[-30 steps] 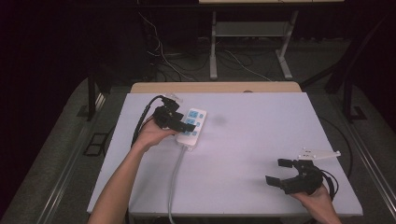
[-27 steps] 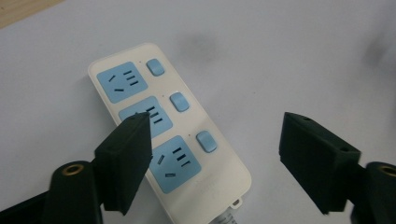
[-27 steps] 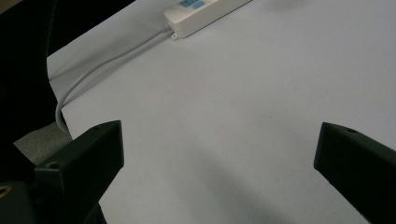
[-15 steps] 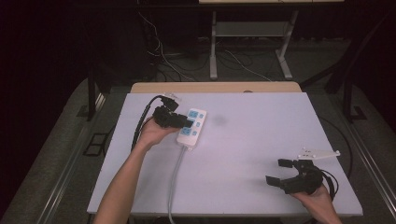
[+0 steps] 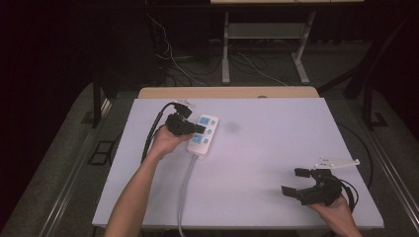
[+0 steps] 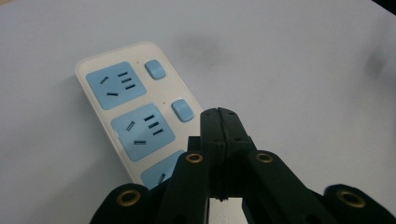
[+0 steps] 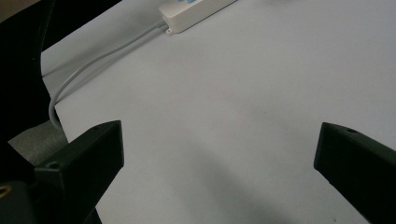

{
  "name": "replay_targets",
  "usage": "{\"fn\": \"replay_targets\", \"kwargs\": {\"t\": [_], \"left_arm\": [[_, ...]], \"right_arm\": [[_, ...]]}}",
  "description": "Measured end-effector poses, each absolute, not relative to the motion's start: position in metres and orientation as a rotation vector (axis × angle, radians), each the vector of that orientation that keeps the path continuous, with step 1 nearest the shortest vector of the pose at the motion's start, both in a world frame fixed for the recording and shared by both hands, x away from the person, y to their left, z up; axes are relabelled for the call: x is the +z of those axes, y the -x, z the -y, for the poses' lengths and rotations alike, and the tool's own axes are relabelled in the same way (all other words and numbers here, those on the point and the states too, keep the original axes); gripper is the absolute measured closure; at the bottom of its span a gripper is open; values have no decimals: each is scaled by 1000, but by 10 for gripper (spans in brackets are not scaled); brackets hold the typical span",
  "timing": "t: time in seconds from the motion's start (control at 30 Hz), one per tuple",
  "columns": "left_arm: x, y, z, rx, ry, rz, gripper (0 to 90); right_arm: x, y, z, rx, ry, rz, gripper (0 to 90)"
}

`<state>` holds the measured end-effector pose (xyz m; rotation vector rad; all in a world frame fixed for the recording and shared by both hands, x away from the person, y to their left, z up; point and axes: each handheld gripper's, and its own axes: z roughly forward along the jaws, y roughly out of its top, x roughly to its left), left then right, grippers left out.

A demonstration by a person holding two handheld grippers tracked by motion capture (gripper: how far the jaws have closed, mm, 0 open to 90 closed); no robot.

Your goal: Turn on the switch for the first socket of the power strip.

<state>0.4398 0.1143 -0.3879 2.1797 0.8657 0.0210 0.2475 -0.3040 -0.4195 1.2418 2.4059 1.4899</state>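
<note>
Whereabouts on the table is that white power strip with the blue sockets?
In the high view the power strip lies on the table's far left part, right beside the left tongs, its grey cord running back to the near edge.

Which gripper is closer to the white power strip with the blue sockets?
Left. The left gripper hovers shut right over the power strip; the right gripper sits open far off, near the table's front right corner.

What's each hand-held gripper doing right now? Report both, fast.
Left hand-held gripper: closed, jaws pressed together with nothing between them, over the power strip.
Right hand-held gripper: open, holding nothing, above the white table.
</note>
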Motion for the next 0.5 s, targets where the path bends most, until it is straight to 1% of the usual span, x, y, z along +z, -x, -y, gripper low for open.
{"fn": "replay_targets", "kwargs": {"t": [0.5], "left_arm": [[-404, -444, -104, -31, -2227, -857, 894]], "right_arm": [[-420, -247, 304, 1477, -1239, -2414, 13]]}}
